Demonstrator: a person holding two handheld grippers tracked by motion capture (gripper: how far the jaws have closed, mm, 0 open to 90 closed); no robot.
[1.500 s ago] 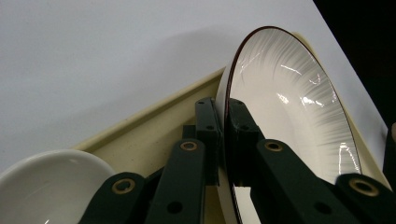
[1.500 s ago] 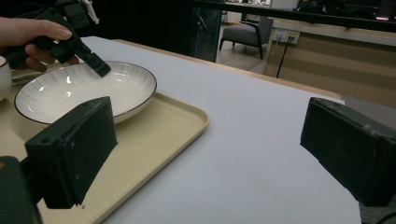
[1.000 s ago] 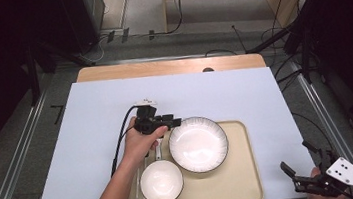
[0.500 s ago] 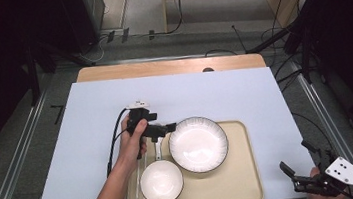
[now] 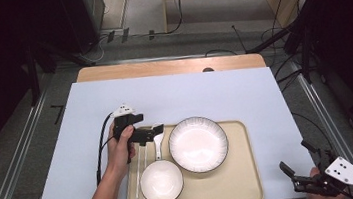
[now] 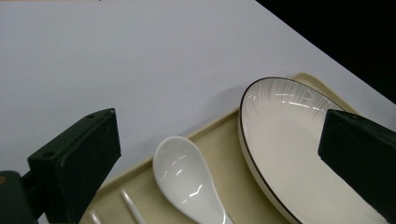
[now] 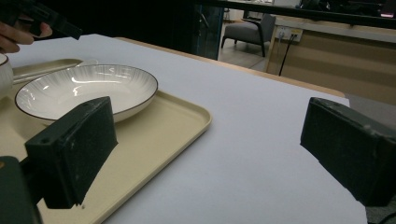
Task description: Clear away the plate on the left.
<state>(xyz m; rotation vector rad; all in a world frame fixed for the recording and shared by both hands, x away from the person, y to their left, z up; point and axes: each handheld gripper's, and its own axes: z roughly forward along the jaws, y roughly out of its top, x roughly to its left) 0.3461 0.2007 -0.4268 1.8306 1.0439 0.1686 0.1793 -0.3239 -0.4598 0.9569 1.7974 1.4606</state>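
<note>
A beige tray (image 5: 235, 193) lies at the table's near edge. On it are a large white plate with a dark rim (image 5: 198, 143), a small white bowl (image 5: 161, 181), a white spoon (image 5: 157, 134) and white chopsticks (image 5: 140, 171). My left gripper (image 5: 148, 134), held in a hand, hovers open at the tray's far left corner, its jaws pointing at the spoon. In the left gripper view the spoon (image 6: 187, 182) lies between the open jaws of the left gripper (image 6: 219, 149), with the plate (image 6: 289, 154) to the right. My right gripper (image 5: 294, 155) stands open off the tray's right.
White table sheet (image 5: 189, 95) stretches bare behind and left of the tray. In the right gripper view the tray (image 7: 159, 135) and plate (image 7: 86, 91) lie to the left of the right gripper (image 7: 210, 149), bare sheet ahead. Cables and dark stands ring the table.
My left gripper has drawn back leftward from the plate's rim to the spoon's bowl end. The right gripper has stayed put.
</note>
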